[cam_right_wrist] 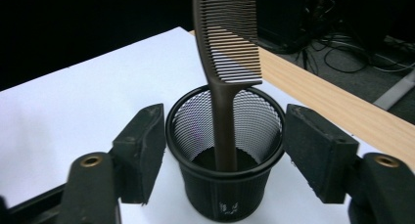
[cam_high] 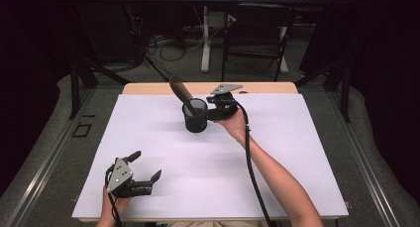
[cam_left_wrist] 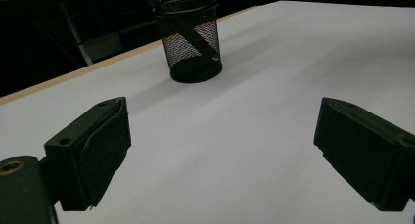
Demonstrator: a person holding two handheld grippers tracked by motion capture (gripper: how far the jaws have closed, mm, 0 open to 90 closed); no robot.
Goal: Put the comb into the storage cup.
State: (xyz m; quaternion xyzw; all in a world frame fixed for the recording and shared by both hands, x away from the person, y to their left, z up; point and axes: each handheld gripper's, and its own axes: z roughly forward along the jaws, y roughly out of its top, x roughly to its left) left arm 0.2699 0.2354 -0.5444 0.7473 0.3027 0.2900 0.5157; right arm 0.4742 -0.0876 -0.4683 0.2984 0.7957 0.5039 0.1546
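The high view is looking forward and down over the white tabletop (cam_high: 208, 162). Both gripper views are sharing the black mesh cup (cam_left_wrist: 191, 38): left from afar, right closely.

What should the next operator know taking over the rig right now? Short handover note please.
Right gripper: open, jaws either side of the black mesh cup, at or very near its rim; no firm grip visible.
Left gripper: open, empty, near the table's front left, well apart from the cup.
Comb: handle down in the cup, teeth end sticking out and leaning.
Done: comb is in the cup.
Left: probably grip or release the cup; intent can't be told.
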